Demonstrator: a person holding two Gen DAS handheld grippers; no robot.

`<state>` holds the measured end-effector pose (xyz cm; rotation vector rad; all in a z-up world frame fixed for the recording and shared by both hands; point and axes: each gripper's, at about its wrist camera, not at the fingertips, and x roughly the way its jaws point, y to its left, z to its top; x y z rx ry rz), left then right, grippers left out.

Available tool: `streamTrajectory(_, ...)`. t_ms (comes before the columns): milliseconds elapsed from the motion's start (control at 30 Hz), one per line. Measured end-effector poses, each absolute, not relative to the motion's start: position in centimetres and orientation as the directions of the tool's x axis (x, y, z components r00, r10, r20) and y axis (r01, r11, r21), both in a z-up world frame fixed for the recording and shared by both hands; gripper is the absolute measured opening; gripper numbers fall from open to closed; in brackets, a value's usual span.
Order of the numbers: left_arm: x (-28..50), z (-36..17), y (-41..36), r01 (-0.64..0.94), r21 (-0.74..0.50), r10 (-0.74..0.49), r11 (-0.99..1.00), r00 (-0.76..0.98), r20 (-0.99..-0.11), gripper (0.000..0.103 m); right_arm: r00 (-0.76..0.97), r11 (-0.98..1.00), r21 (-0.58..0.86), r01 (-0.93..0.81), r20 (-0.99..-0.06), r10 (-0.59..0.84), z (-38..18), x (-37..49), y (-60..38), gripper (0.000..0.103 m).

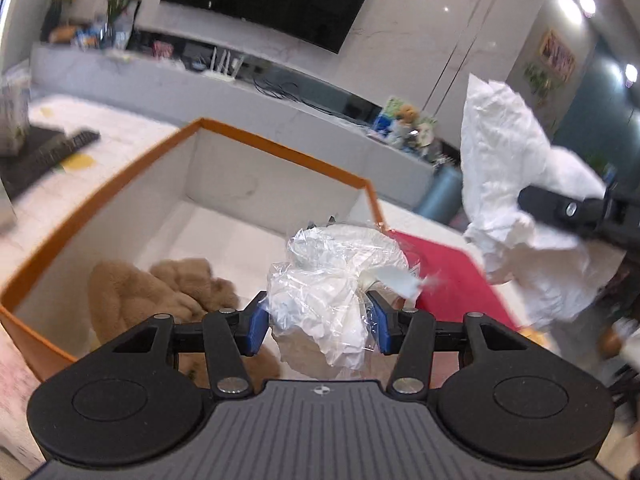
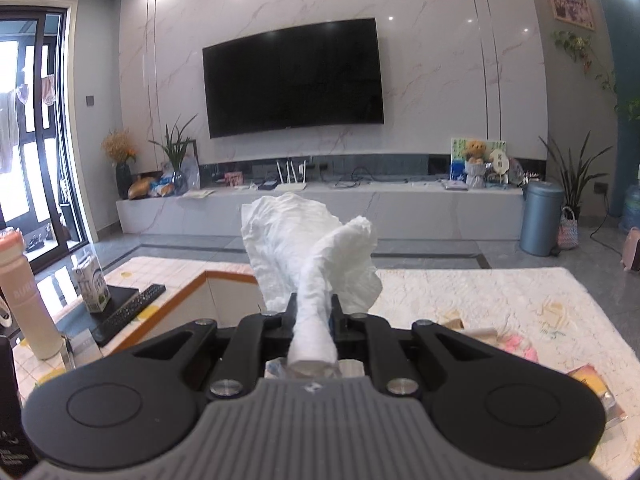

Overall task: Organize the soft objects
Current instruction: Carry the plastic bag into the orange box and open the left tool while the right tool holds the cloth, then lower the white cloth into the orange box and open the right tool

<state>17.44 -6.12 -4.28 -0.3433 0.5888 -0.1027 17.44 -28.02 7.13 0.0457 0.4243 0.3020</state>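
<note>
My left gripper [image 1: 318,320] is shut on a clear plastic bag of white soft stuffing [image 1: 336,280], held over the near corner of an orange-rimmed white box [image 1: 280,152]. A tan plush toy [image 1: 160,292] lies inside the box at the lower left. My right gripper [image 2: 314,312] is shut on a crumpled white tissue [image 2: 304,240] that sticks up in front of it. In the left wrist view the same tissue [image 1: 516,184] hangs in the air to the right of the box, pinched by the right gripper [image 1: 532,204].
A red cloth [image 1: 448,272] lies right of the box. A black keyboard [image 2: 128,308], a milk carton [image 2: 91,286] and a pale bottle [image 2: 24,300] stand at the left of the tiled table [image 2: 480,300]. Small packets [image 2: 516,344] lie at its right.
</note>
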Motion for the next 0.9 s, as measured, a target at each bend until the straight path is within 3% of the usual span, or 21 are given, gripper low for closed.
streamTrajectory(167,17.1,-4.4,-7.8,0.013,-0.247,-0.157,0.969,0.805,-0.572,0.059,0.866,0.957,0.096,-0.274,-0.408,0.289,6.8,17.6,-27.7,0.009)
streamTrajectory(267,16.7,-4.0,-8.7,0.03,-0.221,-0.157,0.975,0.799,-0.581,0.066,0.867,0.958,0.089,-0.271,-0.41,0.284,6.8,17.4,-27.7,0.009)
streamTrajectory(333,16.5,-3.6,-8.9,0.048,-0.256,-0.192,0.965,0.797,-0.573,0.089,0.869,0.961,0.079,-0.263,-0.412,0.272,7.0,17.3,-27.7,0.009)
streamTrajectory(367,16.3,-3.4,-8.8,0.068,-0.289,-0.227,0.955,0.794,-0.564,0.091,0.869,0.962,0.078,-0.262,-0.415,0.27,7.0,17.3,-27.7,0.009)
streamTrajectory(600,15.0,-0.1,-7.0,0.068,-0.271,-0.207,0.96,0.825,-0.527,0.091,0.872,0.961,0.087,-0.263,-0.406,0.275,7.8,16.7,-27.7,0.01)
streamTrajectory(900,12.7,3.9,-3.7,-0.121,-0.068,0.077,0.99,0.887,-0.455,0.091,0.834,0.922,0.123,-0.367,-0.395,0.384,9.5,16.2,-25.4,0.01)
